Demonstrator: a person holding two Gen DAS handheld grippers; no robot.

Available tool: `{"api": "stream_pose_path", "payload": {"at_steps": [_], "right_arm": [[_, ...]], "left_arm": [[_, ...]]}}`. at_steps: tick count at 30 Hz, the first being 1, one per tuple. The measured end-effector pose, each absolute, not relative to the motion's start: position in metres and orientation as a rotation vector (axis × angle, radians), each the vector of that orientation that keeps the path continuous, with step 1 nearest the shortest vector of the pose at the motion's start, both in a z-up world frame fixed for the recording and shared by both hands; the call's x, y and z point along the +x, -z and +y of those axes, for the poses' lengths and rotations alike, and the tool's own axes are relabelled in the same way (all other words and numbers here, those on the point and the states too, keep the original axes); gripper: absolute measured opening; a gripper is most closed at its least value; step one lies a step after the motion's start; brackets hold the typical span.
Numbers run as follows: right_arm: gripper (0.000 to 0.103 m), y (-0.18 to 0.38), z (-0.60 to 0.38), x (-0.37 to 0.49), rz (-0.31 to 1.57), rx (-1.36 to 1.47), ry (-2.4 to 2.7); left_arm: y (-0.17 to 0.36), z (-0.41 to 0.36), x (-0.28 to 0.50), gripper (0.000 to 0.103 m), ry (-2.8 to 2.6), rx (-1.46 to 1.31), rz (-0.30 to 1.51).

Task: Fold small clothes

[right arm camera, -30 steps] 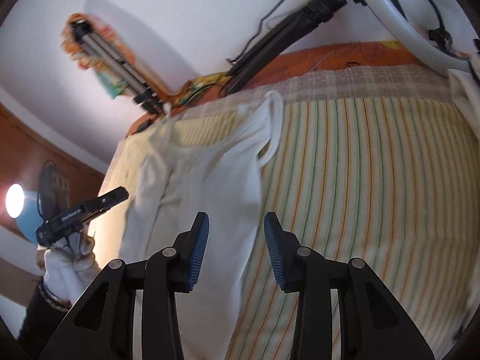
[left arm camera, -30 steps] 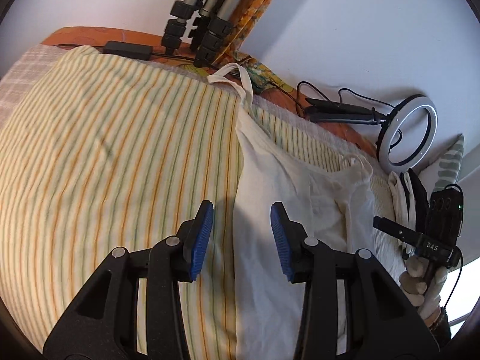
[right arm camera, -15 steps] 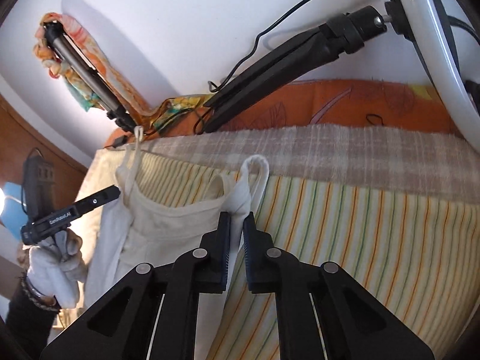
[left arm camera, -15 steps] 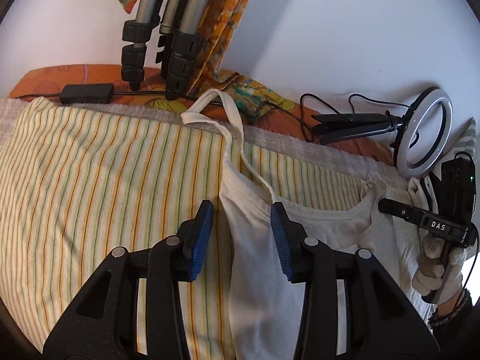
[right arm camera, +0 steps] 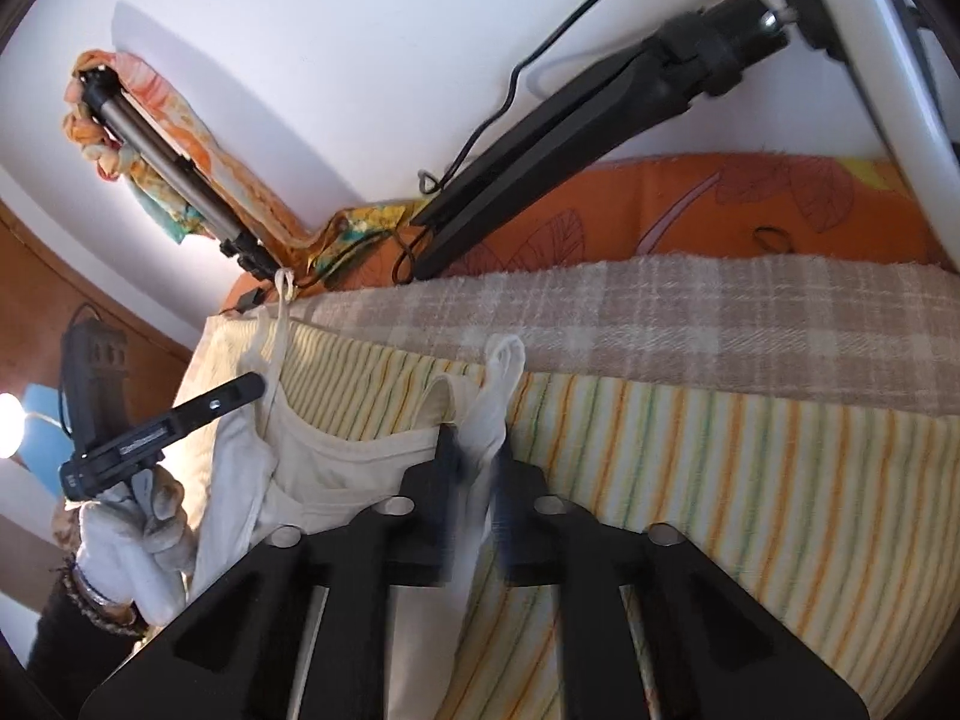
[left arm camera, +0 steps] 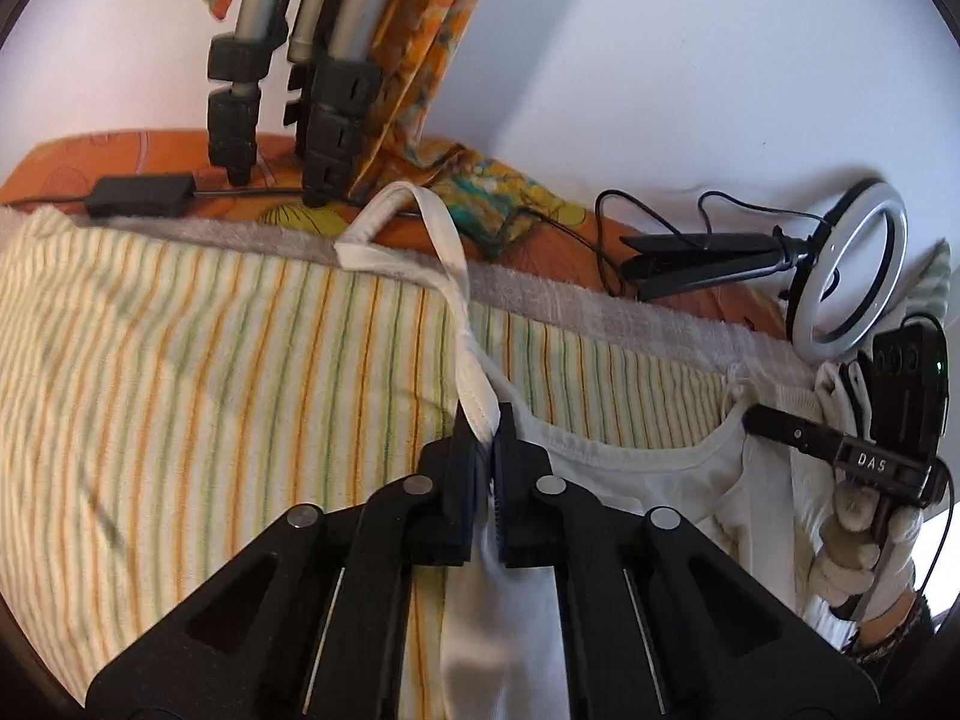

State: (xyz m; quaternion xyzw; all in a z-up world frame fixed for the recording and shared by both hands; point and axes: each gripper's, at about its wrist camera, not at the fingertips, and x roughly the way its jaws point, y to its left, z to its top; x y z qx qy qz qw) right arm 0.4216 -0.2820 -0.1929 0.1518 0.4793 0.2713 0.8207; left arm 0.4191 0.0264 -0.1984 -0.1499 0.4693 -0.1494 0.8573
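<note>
Left gripper (left arm camera: 487,420) closed on camisole (left arm camera: 630,462) strap — right gripper (right arm camera: 477,450) seemingly too.

We moved both grippers up the white top (left arm camera: 612,456) to its straps. Left gripper (left arm camera: 486,450), jaws wide apart a second ago and half a second ago, now pinches the left strap (left arm camera: 462,324) at its base. Right gripper (right arm camera: 477,450), wide a second ago, clamped half a second ago, still pinches the right strap (right arm camera: 501,384). Ring light stand (right arm camera: 576,114) looms closer.
</note>
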Motion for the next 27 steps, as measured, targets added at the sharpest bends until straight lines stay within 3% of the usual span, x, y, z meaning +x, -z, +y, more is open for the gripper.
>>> {"api": "stream_pose_path", "payload": {"at_steps": [15,27], "right_arm": [[0.004,0.132,-0.293,0.379,0.867,0.302,-0.632],[0.004,0.070,-0.282,0.292,0.799,0.243,-0.588]], "left_arm": [[0.148,0.041,0.373,0.002,0.390,-0.389,0.828],[0.100,0.048,0.276,0.002,0.426,-0.333,0.766]]}}
